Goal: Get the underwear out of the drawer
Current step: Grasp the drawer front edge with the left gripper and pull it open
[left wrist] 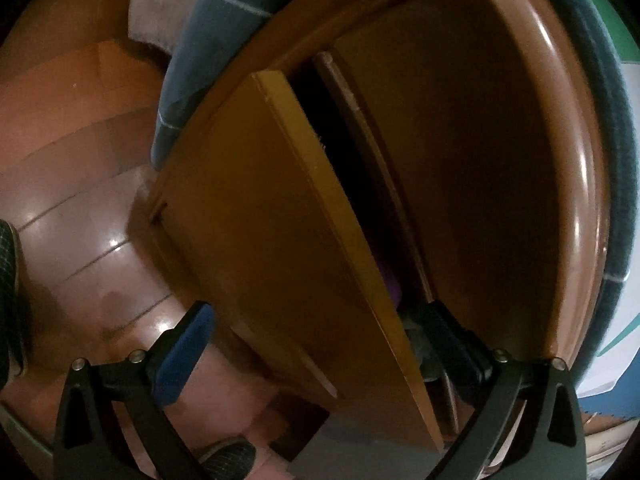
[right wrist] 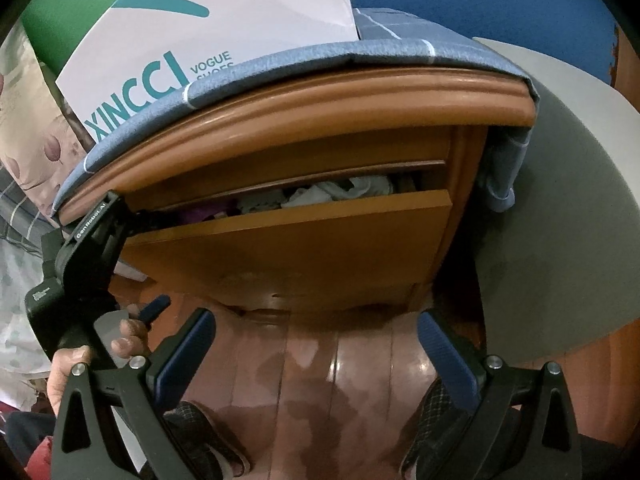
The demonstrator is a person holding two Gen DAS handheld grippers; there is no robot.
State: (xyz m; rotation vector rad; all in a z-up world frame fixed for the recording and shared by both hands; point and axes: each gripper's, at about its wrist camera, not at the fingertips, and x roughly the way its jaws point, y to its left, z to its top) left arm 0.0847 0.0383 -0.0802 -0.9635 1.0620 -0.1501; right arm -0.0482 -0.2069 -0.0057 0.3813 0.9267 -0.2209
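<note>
Wooden and orange-brown, the drawer (right wrist: 296,240) stands pulled a little way out of a small cabinet (right wrist: 304,120), and the underwear (right wrist: 340,194) lies inside it as a heap of white and grey cloth with a purple piece (right wrist: 200,212) towards the left end — visible only through the narrow gap above the drawer front. At the left of the right wrist view, the left gripper (right wrist: 148,256) is at the drawer's left corner, held by a hand (right wrist: 120,340). Its fingers stand wide apart and straddle the drawer front: in the left wrist view one blue pad (left wrist: 184,356) hangs outside over the wooden floor (left wrist: 80,200), while the other (left wrist: 452,344) reaches into the gap, just beside the purple cloth (left wrist: 390,284) and some grey cloth. Whether that inner pad touches the cloth cannot be told, and nothing is clamped.

Further right, the right gripper (right wrist: 316,356) hovers in front of and below the drawer, well apart from the underwear. Its fingers (right wrist: 184,360) are spread wide with only floor between them — they hold nothing. A blue checked cloth (right wrist: 360,54) covers the cabinet top, with a white shoe box (right wrist: 208,12) on it.
</note>
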